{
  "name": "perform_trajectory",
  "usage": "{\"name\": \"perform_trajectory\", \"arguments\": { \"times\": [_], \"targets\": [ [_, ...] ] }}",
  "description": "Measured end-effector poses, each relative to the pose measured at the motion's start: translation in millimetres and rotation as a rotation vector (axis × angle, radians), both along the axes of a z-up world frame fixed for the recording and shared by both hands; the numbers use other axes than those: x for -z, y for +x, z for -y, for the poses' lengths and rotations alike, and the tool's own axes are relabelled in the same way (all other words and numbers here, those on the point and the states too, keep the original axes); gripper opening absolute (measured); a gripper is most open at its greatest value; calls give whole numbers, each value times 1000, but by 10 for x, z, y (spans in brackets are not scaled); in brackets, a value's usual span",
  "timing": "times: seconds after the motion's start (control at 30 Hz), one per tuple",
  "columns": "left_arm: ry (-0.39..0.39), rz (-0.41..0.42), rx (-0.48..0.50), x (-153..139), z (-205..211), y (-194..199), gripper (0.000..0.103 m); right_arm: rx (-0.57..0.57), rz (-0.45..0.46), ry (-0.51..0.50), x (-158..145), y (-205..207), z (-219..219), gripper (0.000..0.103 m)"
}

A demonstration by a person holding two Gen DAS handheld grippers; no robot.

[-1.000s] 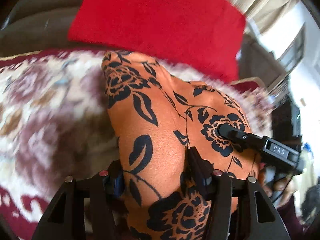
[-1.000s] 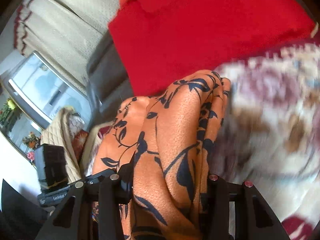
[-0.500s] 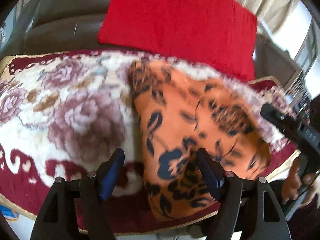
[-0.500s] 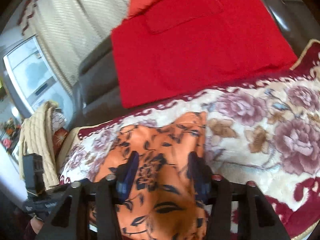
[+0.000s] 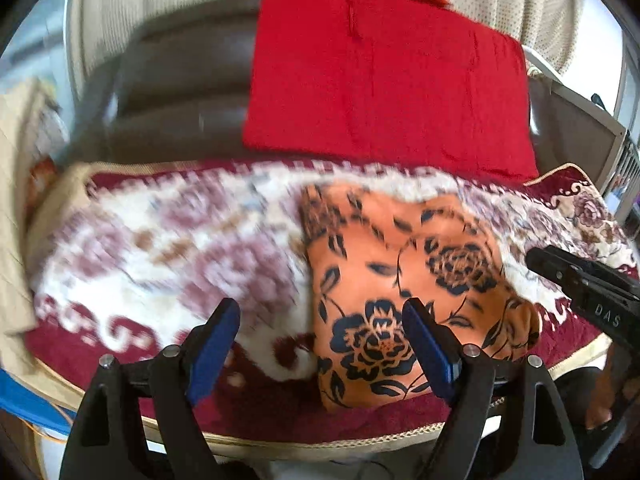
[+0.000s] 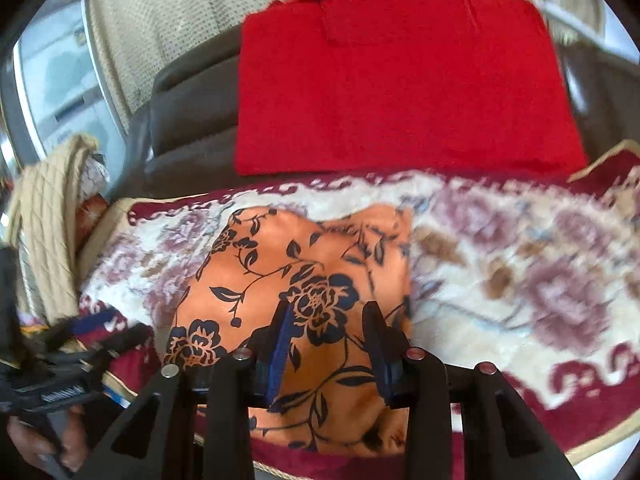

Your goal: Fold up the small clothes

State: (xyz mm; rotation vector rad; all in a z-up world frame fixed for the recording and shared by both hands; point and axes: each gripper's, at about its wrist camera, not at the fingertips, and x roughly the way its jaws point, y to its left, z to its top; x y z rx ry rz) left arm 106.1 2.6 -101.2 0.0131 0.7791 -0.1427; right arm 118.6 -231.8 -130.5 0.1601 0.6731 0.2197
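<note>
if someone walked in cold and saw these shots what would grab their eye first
First, the folded orange cloth with black rose print, lying on the cream and maroon floral blanket in front of both grippers. Next, the bright red cloth draped over the dark sofa back behind it. The left gripper is open over the cloth's left edge; the right gripper hangs open above its middle.

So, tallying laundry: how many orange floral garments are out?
1: the orange floral garment lies folded on the floral blanket, in front of the red cloth. Others may be hidden.
</note>
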Motion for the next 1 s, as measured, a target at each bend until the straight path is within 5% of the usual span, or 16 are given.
{"name": "perform_trajectory", "arguments": {
  "times": [0.03, 0.07, 0.13, 0.3, 0.57, 1.0],
  "targets": [
    [19, 31, -6, -102, 8, -62, 84, 9, 10, -26, -55, -49, -10, 41],
    [37, 65, -13, -209, 18, -123, 86, 20, 26, -52, -133, -112, -20, 55],
    [58, 123, -25, -368, 31, -212, 92, 47, 70, -78, -301, -263, 3, 65],
    [96, 266, -32, -754, 114, -555, 93, 99, 175, -163, -655, -636, -19, 66],
    [136, 379, -82, -1092, 220, -898, 93, 167, 246, -187, -1016, -1117, 42, 66],
    [144, 478, -168, -1348, 206, -1158, 103, 214, 268, -129, -1209, -1432, 62, 66]
  ]
}}
